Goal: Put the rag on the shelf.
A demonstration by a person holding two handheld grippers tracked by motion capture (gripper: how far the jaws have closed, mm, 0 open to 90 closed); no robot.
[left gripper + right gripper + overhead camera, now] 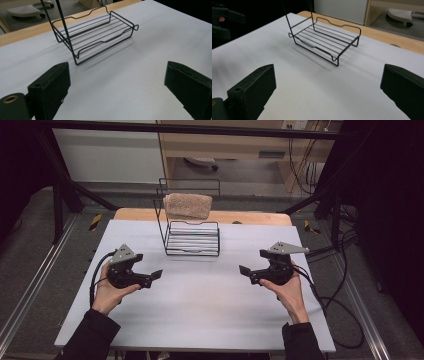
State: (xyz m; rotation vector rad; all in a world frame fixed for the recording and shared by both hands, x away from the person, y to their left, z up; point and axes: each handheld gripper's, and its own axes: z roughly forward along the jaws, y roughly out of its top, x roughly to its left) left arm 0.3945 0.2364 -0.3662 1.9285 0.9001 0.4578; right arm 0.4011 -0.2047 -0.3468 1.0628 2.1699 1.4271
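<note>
Grippers are held low over a white table (200,310), 1 in each hand, with a black wire rack (192,240) standing between and beyond them. Seen from the high view, the left gripper (150,276) is gripped in the left hand (107,292) near the table's left side, its tips turned inward toward the centre. The right gripper (248,272) is gripped in the right hand (287,292) on the opposite side, its tips turned inward as well. Both are kept well apart from each other and from the rack.

Jaws on both grippers are spread wide, and nothing is held between them. In the left gripper view, bare tabletop is seen between the 2 black jaws, with the rack's lower tray (96,37) ahead. In the right gripper view the same tray (325,41) is seen ahead, again past open jaws and bare tabletop.

At the far middle of the table, the rack is placed just before a strip of wooden edge (250,217). Its lower tray is made of parallel wires, and an upright frame rises behind it. A brownish sponge-like block (188,205) is seen at the top of that frame, above the tray.
</note>
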